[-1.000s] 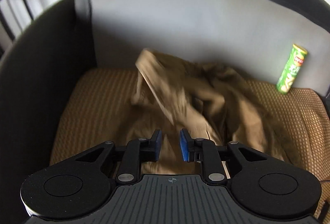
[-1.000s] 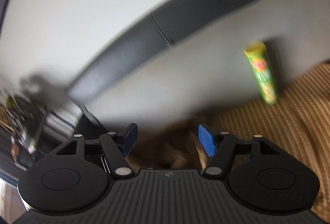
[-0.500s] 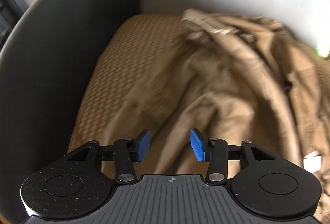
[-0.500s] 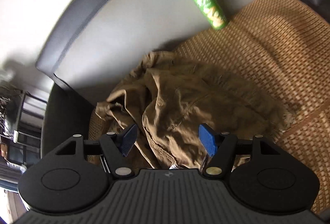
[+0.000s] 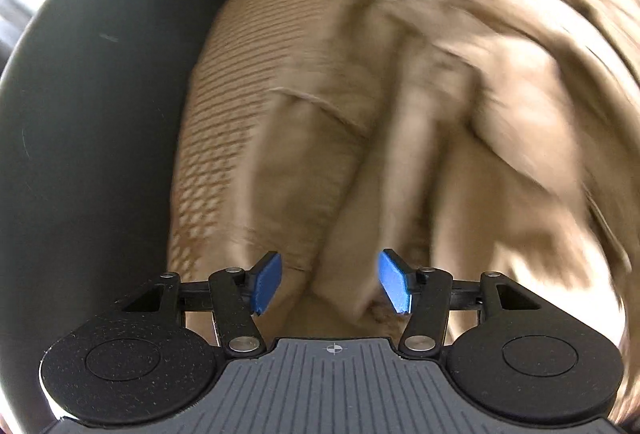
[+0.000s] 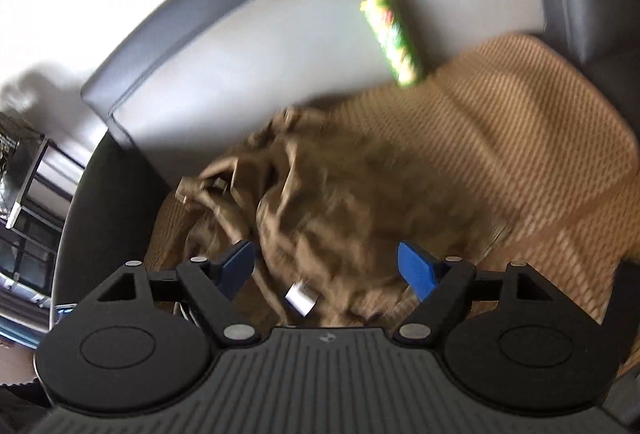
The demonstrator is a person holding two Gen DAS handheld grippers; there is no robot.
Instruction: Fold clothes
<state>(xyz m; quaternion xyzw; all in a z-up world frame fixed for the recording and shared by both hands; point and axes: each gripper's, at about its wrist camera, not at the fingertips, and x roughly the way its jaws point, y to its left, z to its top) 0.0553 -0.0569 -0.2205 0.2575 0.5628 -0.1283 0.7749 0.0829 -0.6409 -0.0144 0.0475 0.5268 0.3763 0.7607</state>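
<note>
Nothing folded yet, by the look of it. Brown garment (image 6: 332, 210) lying in a rumpled heap on the woven seat mat (image 6: 500, 138) of the dark sofa (image 6: 180, 46), bunched toward the armrest (image 5: 100, 138) side, with creases and ridges running every way and no flat panel or clean edge anywhere. Small white tag (image 6: 301, 297) showing near the front edge of the heap. Type of garment not certain through the blur (jacket or trousers, hard to say).

Left gripper (image 5: 332, 284) poised above the near edge of the cloth, blue fingers (image 5: 267, 281) spread apart, having just been opening wider, with a ridge of fabric lying below the gap but nothing pinched. Right gripper (image 6: 326, 268) likewise spread wide, also just opened further, hanging over the tag end of the heap and gripping nothing.

Judged from this: still at the very start, reaching in for a first hold. Left to do: spreading the garment flat, then every fold.

As for containers, only one: a green crisp tube (image 6: 394, 38) leaning against the grey backrest (image 6: 260, 46), well apart from the garment. Contents not visible (lid end too blurred to tell whether sealed).
</note>
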